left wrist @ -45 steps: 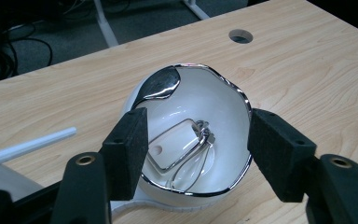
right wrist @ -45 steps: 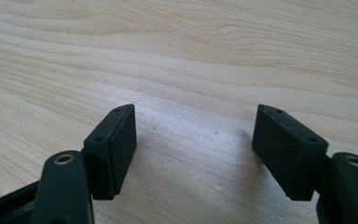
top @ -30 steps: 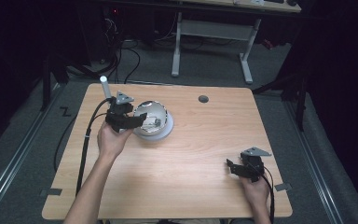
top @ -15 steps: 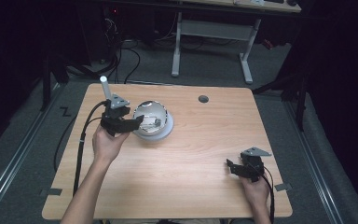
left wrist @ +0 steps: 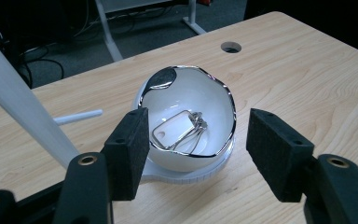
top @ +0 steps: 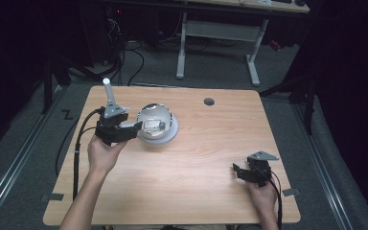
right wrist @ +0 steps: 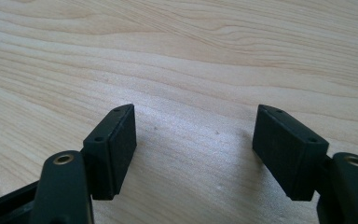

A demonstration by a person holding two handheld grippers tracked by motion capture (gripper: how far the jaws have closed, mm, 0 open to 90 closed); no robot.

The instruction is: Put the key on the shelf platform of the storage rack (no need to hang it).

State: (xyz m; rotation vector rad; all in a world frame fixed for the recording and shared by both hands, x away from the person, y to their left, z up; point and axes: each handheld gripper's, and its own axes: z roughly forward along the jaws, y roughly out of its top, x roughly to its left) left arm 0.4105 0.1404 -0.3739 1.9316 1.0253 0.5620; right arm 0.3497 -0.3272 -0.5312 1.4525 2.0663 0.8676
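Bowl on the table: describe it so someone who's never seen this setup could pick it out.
On the wooden table, look to the far left part, just ahead of the open left gripper. There a white bowl with a wavy silver rim sits on a round white base. It alone holds something: a metal clip lying inside, whereas the white rod beside it lies flat on the wood.

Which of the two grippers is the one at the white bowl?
The left gripper: its open jaws face the white bowl, with the keyring lying inside it. The right gripper rests open over bare table, far from the bowl.
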